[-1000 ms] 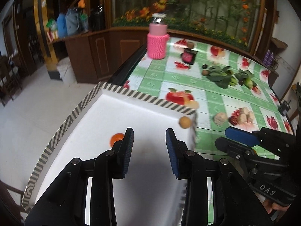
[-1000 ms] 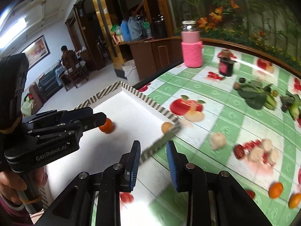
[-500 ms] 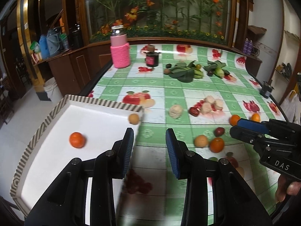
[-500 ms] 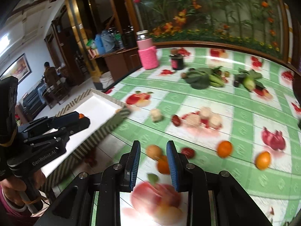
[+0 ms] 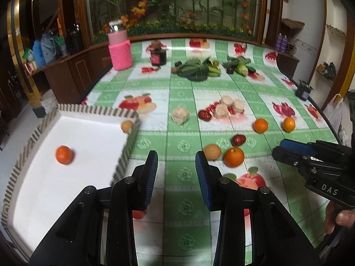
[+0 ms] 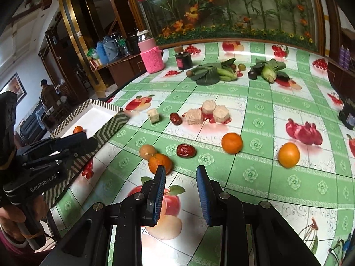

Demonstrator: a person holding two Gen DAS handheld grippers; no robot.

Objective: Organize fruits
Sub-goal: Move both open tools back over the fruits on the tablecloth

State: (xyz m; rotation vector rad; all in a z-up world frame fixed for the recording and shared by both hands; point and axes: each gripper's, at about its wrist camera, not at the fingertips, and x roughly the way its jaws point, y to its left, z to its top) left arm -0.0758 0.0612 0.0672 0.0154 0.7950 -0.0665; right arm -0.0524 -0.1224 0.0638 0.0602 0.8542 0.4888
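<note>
A white tray with a striped rim [image 5: 88, 110] lies at the table's left edge and holds an orange [image 5: 64, 154] and a tan round fruit [image 5: 127, 126]. Loose on the fruit-print cloth are a tan fruit [image 5: 212, 151], an orange [image 5: 233, 157], a red date [image 5: 238, 139] and two more oranges [image 5: 260, 125] [image 5: 288, 124]. My left gripper [image 5: 176, 161] hovers open just right of the tray's corner, nothing between its fingers. My right gripper [image 6: 180, 173] is open too, low over the cloth, with the nearest orange [image 6: 159, 163] by its left fingertip. Each gripper shows in the other's view.
Pale cake-like blocks [image 6: 208, 110] and another date [image 6: 175, 118] lie mid-table. Leafy greens [image 6: 208, 75], a dark jar [image 6: 183, 61] and a pink-sleeved bottle [image 6: 152, 55] stand at the back. A black device [image 6: 348, 115] sits at the right edge. A person sits far off at the left.
Both grippers swung rightward, from over the tray to above the cloth with the loose fruit. The tray now sits at the left of both views. Neither gripper's opening changed.
</note>
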